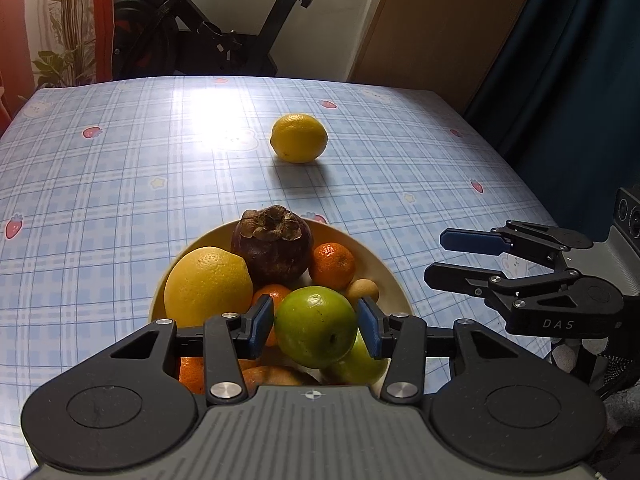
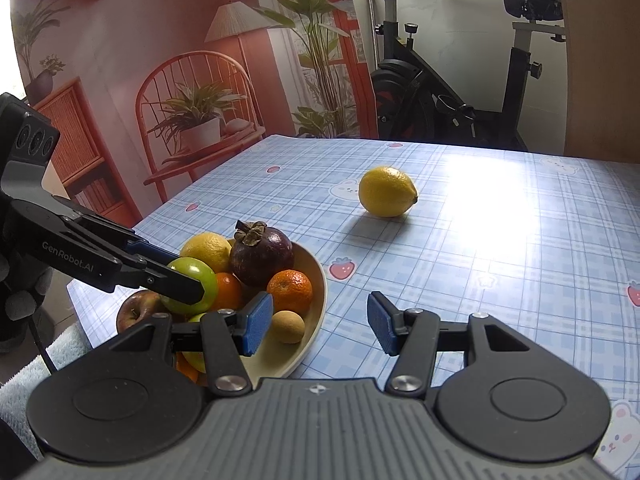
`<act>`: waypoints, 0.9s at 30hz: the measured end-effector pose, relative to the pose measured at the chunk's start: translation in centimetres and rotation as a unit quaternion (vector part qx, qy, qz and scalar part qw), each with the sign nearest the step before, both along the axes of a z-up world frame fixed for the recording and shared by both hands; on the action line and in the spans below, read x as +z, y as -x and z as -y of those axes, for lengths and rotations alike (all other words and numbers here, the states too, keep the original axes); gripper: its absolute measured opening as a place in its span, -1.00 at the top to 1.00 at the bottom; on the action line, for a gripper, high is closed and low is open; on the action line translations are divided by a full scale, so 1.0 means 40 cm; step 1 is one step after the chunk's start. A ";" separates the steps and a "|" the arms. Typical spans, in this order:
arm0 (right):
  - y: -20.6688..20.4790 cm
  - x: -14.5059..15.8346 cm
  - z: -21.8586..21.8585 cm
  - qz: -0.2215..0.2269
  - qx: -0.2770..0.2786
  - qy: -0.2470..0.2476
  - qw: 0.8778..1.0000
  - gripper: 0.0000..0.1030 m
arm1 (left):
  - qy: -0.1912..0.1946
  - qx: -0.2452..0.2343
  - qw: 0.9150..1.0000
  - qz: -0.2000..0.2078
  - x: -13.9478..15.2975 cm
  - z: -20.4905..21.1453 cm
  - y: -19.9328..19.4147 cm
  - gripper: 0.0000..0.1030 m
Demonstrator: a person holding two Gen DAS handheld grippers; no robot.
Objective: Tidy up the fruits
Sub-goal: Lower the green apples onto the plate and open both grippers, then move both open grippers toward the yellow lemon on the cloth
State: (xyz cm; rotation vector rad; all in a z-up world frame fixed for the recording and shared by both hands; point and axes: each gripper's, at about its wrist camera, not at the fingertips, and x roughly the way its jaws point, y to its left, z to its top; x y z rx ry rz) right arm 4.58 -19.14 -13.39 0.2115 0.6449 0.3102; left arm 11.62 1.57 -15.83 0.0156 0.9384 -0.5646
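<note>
Here the green apple [image 1: 316, 326] sits between the blue pads [image 1: 262, 326] of the left gripper [image 1: 316, 328], at the near edge of the cream bowl [image 1: 390, 276] and on top of the pile. The jaws stand at about the fruit's own width, and both pads appear to press its flanks — so I read it as gripped, though whether it has left the pile I cannot tell. It lies straight ahead of the left tool, along the line of its fingers. The apple is round, with no long axis to speak of, glossy, yellow-green, its stem dimple turned toward the camera with a faint dark streak across the skin. Around it in the bowl lie a large yellow citrus [image 1: 208, 286], a dark mangosteen [image 1: 272, 246] with a dry brown cap, a tangerine [image 1: 332, 266], a small tan fruit [image 1: 362, 290], a second green fruit underneath and, seen from the right wrist, a red apple [image 2: 138, 312] at the bowl's left side. The right gripper [image 2: 320, 322] hangs just right of the bowl over the checked tablecloth [image 2: 500, 280], jaws partly apart and holding nothing. A lone lemon [image 2: 387, 191] lies well beyond on the cloth, its long axis level — nearer the right hand, I judge.
</note>
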 end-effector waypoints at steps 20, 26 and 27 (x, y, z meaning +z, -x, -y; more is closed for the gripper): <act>-0.023 -0.017 0.022 -0.004 -0.016 -0.009 1.000 -0.09 | 0.021 0.066 0.995 0.069 0.069 -0.030 -0.049 0.10; -0.070 -0.005 0.033 0.008 -0.019 0.008 1.000 -0.09 | 0.023 0.097 0.990 0.104 0.114 -0.056 -0.085 0.10; -0.081 -0.004 0.034 0.011 -0.019 0.014 1.000 -0.09 | 0.025 0.099 0.989 0.105 0.117 -0.056 -0.091 0.10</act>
